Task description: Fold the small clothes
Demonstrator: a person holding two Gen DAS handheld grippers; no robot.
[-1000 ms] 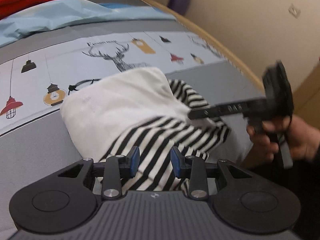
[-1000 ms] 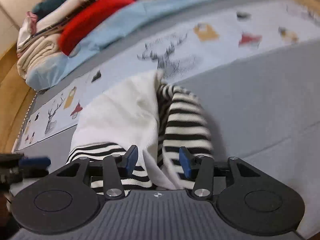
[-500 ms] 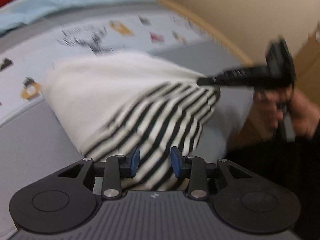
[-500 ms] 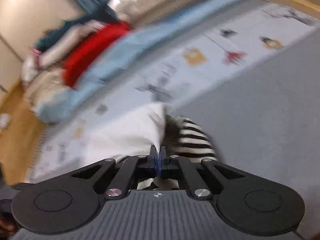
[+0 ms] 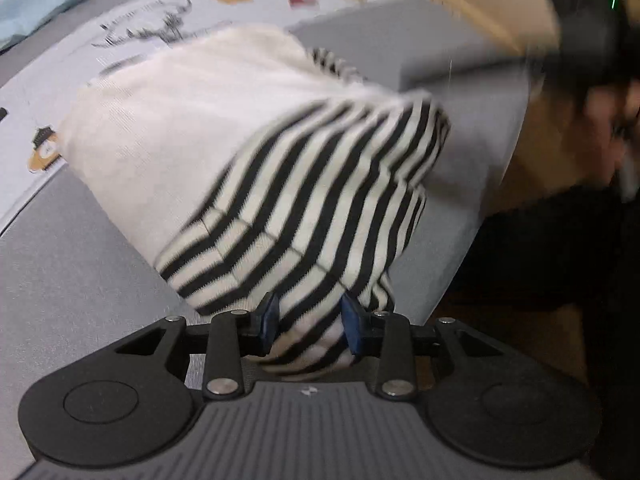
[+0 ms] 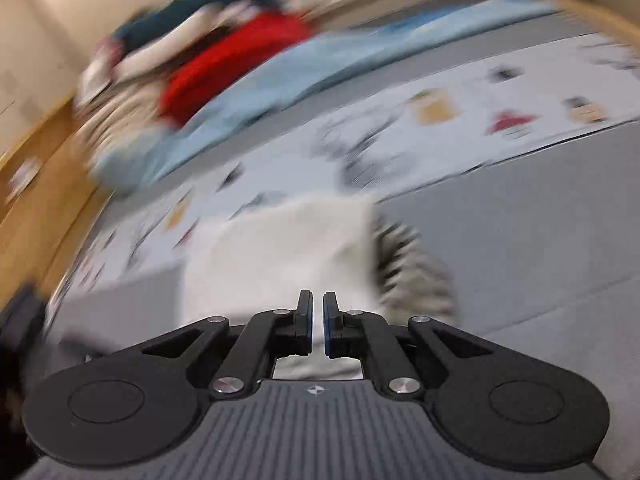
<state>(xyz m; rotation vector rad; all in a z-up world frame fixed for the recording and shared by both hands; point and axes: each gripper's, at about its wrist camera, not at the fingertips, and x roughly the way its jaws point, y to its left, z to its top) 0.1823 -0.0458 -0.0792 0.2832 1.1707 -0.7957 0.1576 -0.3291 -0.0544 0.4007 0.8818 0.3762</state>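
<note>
A small white garment (image 5: 168,128) with black-and-white striped sleeves (image 5: 312,200) lies folded near the corner of the bed. My left gripper (image 5: 310,318) points down over the near striped sleeve. Its jaws stand apart with striped fabric bunched between them, and I see no squeeze. The right wrist view is blurred. There, my right gripper (image 6: 316,312) has its pads almost together on the near edge of the white garment (image 6: 280,248). Its jaws are opening slightly, with pale fabric filling the narrow gap. A striped sleeve (image 6: 412,272) lies just right of it.
The bed has a grey sheet (image 6: 540,220) and a printed band with deer and lanterns (image 5: 160,28). A light blue blanket (image 6: 320,68) and a pile of clothes with a red item (image 6: 232,64) lie at the far end. The bed's corner (image 5: 480,160) drops off beside a person's hand (image 5: 600,132).
My right gripper went from wide open over the garment to nearly closed on its white edge and shifted sideways. My left gripper sank onto the striped sleeve, its jaw gap unchanged.
</note>
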